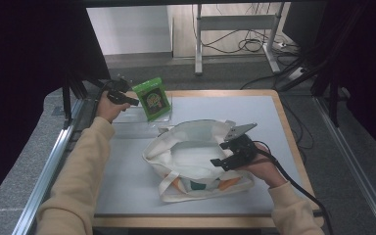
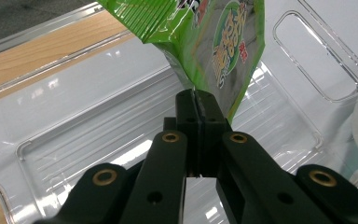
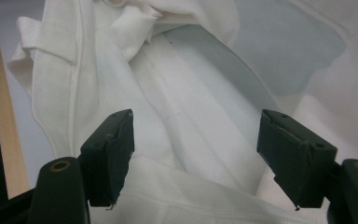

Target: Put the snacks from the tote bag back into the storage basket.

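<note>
Grey-topped table (image 1: 127, 171) with a wooden rim, dark curtains at both sides, floor cables beyond the far edge.

High view. Item one: green snack packet (image 1: 152, 98), raised at the far left over a clear plastic tray (image 1: 127, 128). Item two: left gripper (image 1: 133, 101), in the person's left hand, clamped on the packet's left edge. Item three: white tote bag (image 1: 176, 147), lying at mid-table with its mouth gaping upward, orange print on its near face. Item four: right gripper (image 1: 219, 153), jaws apart, resting at the right rim of the bag's mouth.

Left gripper view. Jaws pressed flat together on the packet's lower seam; the packet (image 2: 214, 46) hangs clear above the ribbed tray floor (image 2: 98, 140). A strip of white bag fabric sits at the right edge.

Right gripper view. Pads (image 3: 114, 154) wide apart and gripping nothing, one on each side of the bag's inner fold (image 3: 191, 116); the interior looks empty as far as it is visible.

Step in hand, by judgement: the packet is lifted out of the tray and not yet bagged. The next move calls for carrying it right and nearer, over the open mouth, with the right gripper keeping the rim spread, then letting go low inside.
</note>
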